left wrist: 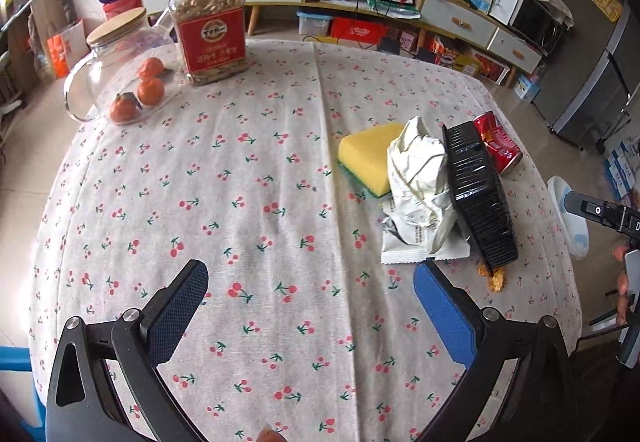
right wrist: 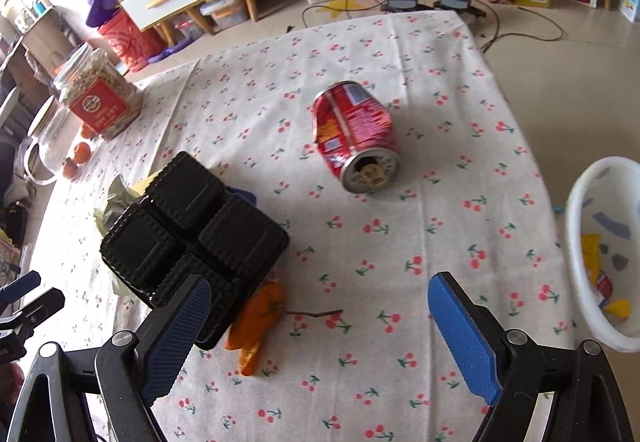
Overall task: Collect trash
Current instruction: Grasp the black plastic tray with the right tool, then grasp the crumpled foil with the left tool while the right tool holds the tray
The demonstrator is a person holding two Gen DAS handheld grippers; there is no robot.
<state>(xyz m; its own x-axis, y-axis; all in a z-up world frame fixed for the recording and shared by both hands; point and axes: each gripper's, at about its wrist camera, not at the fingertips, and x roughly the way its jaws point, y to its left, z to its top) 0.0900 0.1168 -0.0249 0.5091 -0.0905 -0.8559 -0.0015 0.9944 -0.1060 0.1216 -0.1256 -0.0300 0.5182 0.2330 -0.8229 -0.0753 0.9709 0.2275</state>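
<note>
Collection barely begun. The crushed red can, black tray, foil wrappers and orange peel lie on the table. The white bin beside it holds scraps. Left tool and right tool both gape, empty.

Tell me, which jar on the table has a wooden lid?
The clear glass jar with the handle, beside the oranges. The square nut jar with the red label has no wooden lid.
</note>
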